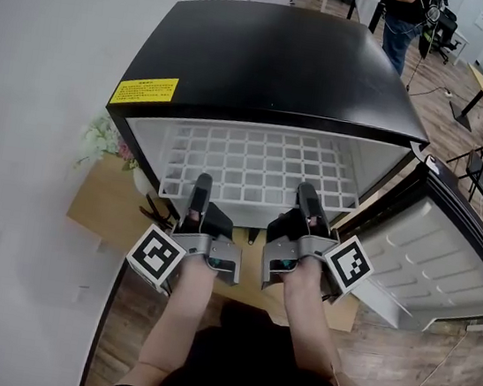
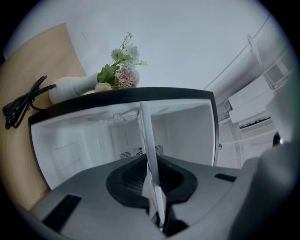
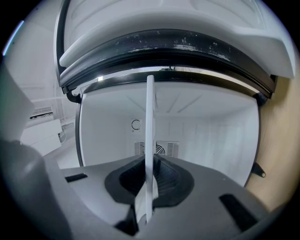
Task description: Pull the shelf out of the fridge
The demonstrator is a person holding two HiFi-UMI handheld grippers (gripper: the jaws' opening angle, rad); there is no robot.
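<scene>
A small black fridge (image 1: 269, 58) stands with its door (image 1: 446, 261) swung open to the right. A white grid shelf (image 1: 263, 168) sticks out of its front opening, lying level. My left gripper (image 1: 201, 182) is shut on the shelf's front edge at the left. My right gripper (image 1: 307, 192) is shut on the same edge at the right. In the left gripper view the shelf (image 2: 146, 136) shows edge-on as a white strip pinched between the dark pads of the left gripper (image 2: 152, 183). The right gripper view shows the same shelf (image 3: 150, 122) clamped in the right gripper (image 3: 149, 187), with the white fridge interior behind.
A white vase of flowers (image 1: 107, 137) and a black cable (image 1: 154, 213) lie on a wooden table (image 1: 102, 204) left of the fridge. A white wall runs along the left. A person (image 1: 403, 23) and a chair (image 1: 481, 172) are far behind on the wood floor.
</scene>
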